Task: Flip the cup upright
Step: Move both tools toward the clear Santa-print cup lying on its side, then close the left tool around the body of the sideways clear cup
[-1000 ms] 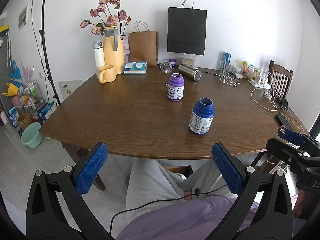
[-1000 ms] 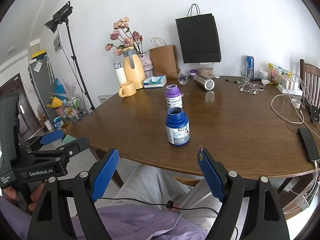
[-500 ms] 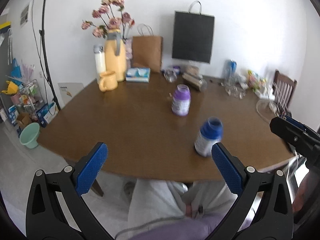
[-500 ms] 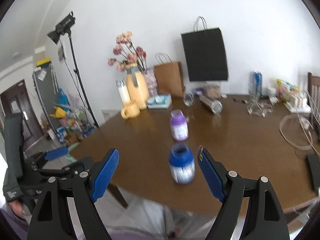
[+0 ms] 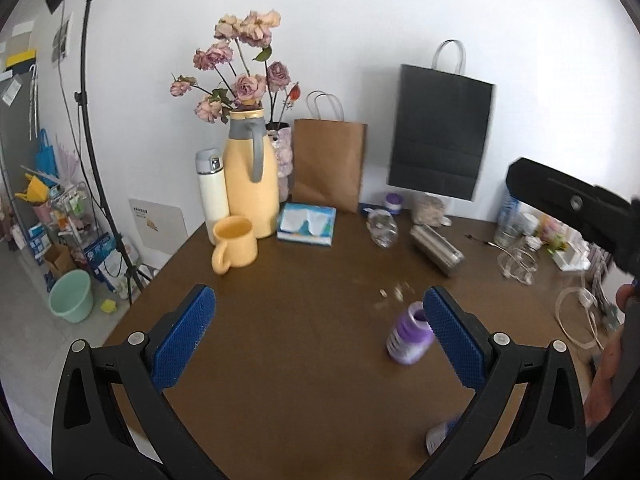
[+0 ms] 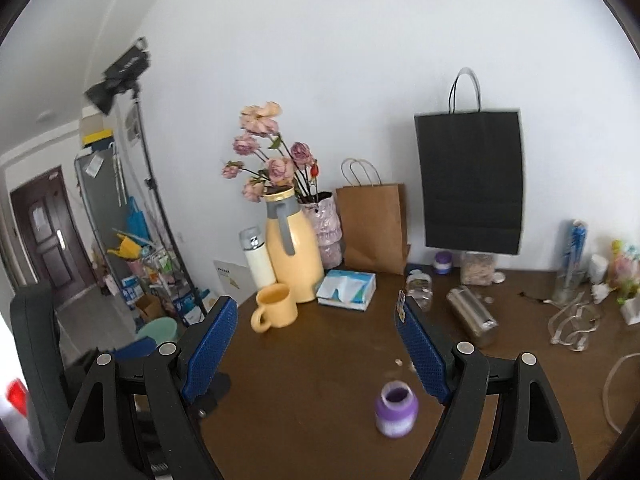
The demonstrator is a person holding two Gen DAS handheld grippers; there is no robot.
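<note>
My left claw [image 5: 320,300] and right claw [image 6: 316,308] both hang with their blue pads wide apart and nothing between them. A second ago they sat back over my lap, short of the table [image 5: 300,360] edge; now both have swung forward and up over the brown top, and the blur says they are still travelling. The blue bottle [image 5: 440,436] that stood out in front has slipped to the bottom of the left view, half hidden behind my own finger. The purple bottle [image 5: 408,340] now sits just beside the left claw's right pad and low in the right view. Beyond it lies what I take for my target: the steel cup [image 5: 438,250], on its side toward the back of the table, well apart from either claw, with a clear jar [image 5: 382,226] tipped over near it. The yellow mug [image 5: 234,244] already stands upright, so I judge it is not the one. The reach has begun; no grasp yet, and the purple bottle stands in my path.
</note>
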